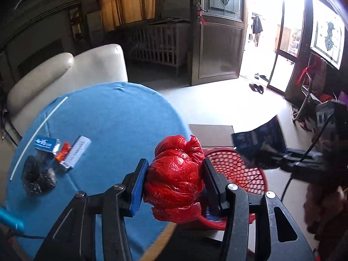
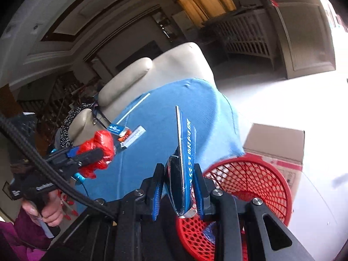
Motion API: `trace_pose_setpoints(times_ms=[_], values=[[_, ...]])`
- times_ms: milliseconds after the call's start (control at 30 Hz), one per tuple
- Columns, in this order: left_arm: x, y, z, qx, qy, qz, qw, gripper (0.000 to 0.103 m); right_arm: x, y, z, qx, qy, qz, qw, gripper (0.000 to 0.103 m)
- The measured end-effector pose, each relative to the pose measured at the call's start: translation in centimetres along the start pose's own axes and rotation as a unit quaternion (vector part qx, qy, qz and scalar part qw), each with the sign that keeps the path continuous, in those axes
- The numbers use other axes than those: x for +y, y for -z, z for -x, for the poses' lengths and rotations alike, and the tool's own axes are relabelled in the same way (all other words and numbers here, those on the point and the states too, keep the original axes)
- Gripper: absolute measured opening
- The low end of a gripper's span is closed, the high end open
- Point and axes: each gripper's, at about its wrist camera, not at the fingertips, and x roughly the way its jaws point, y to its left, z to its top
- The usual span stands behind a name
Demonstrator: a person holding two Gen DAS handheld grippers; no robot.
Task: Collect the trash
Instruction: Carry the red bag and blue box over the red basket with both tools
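Observation:
My left gripper (image 1: 174, 174) is shut on a crumpled red plastic bag (image 1: 176, 180) and holds it at the right edge of the blue round table (image 1: 113, 119), beside the red mesh basket (image 1: 237, 169). My right gripper (image 2: 178, 187) is shut on a flat blue foil wrapper (image 2: 184, 152), held upright next to the basket's (image 2: 250, 180) rim. The wrapper also shows in the left wrist view (image 1: 258, 145). The left gripper with its red bag shows in the right wrist view (image 2: 97, 150). On the table lie a blue box (image 1: 46, 144), an orange scrap (image 1: 63, 153), a white box (image 1: 76, 152) and black crumpled wrappers (image 1: 39, 177).
A beige leather armchair (image 1: 71, 74) stands behind the table. A cardboard box (image 2: 278, 143) sits on the floor behind the basket. A white straw (image 1: 41, 130) lies along the table's left edge. An open door (image 1: 217, 43) and shoes (image 1: 256, 87) are farther back.

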Motion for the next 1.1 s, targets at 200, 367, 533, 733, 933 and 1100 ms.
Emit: trace_pose_setpoints(times_ms=[200, 367, 533, 733, 933, 1100], values=[[-2.5, 0.7, -1.7, 0.03, 0.009, -0.003, 0.9995, 0.052, -2.1, 1.1, -0.5, 0.015, -0.014, -0.028, 0.999, 0.028], [-2.8, 1.8, -3.2, 0.055, 0.014, 0.013, 0.9983, 0.052, -3.9, 2.2, -2.2, 0.041, -0.022, -0.068, 0.997, 0.029], [-2.6, 2.6, -3.9, 0.068, 0.014, 0.025, 0.9973, 0.052, -5.2, 3.0, -3.8, 0.063, -0.02, -0.097, 0.993, 0.03], [-2.4, 3.2, -4.4, 0.07, 0.011, 0.027, 0.9971, 0.052, -5.6, 3.6, -4.6, 0.071, -0.016, -0.112, 0.991, 0.03], [-1.8, 2.9, -4.8, 0.07, 0.014, 0.037, 0.9968, 0.053, -5.7, 3.9, -5.5, 0.087, -0.022, -0.128, 0.988, 0.034], [-1.6, 2.8, -5.0, 0.073, 0.017, 0.044, 0.9962, 0.053, -6.5, 3.9, -4.8, 0.065, -0.042, -0.157, 0.985, 0.072]])
